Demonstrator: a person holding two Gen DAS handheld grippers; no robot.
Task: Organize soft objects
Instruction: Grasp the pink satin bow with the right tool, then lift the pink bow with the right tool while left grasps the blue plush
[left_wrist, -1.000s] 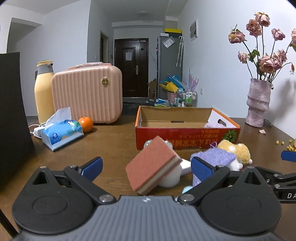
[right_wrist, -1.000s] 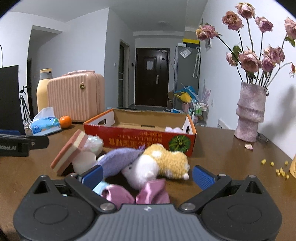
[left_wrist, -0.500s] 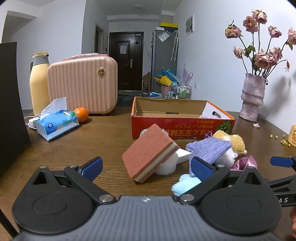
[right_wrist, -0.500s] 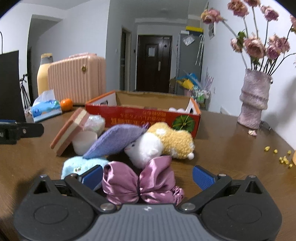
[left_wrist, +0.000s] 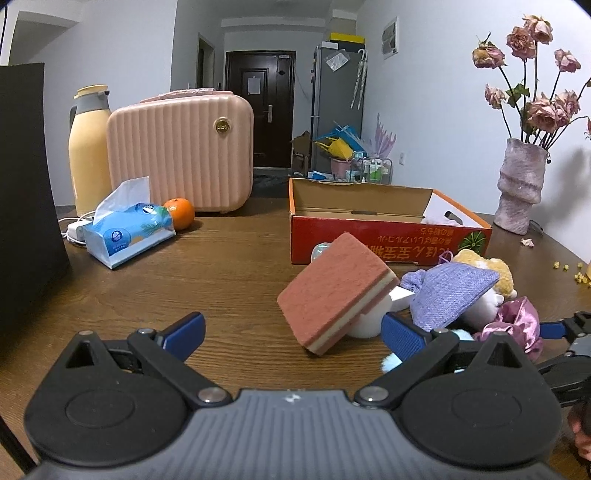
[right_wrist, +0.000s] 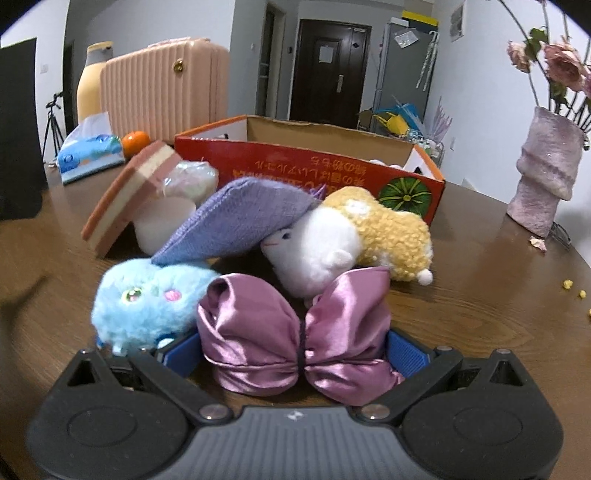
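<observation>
A pile of soft things lies on the wooden table in front of an open red cardboard box (right_wrist: 306, 162). A pink satin bow (right_wrist: 295, 332) sits between the open fingers of my right gripper (right_wrist: 295, 350), which stand on either side of it. Behind it are a blue fluffy toy (right_wrist: 147, 299), a purple knit cloth (right_wrist: 243, 218), a yellow-and-white plush (right_wrist: 362, 236) and a tilted red sponge (right_wrist: 125, 199) leaning on a white object. My left gripper (left_wrist: 291, 332) is open and empty, just before the sponge (left_wrist: 332, 291). The box (left_wrist: 388, 240) also shows there.
A tissue pack (left_wrist: 129, 229), an orange (left_wrist: 179, 213), a pink case (left_wrist: 181, 147) and a yellow flask (left_wrist: 88, 147) stand at the back left. A vase of roses (left_wrist: 521, 184) stands at the right. A black panel (left_wrist: 26, 192) is at the far left.
My right gripper has moved forward and down, so the pink bow now lies between its fingers. My left gripper has drawn back and left a little.
</observation>
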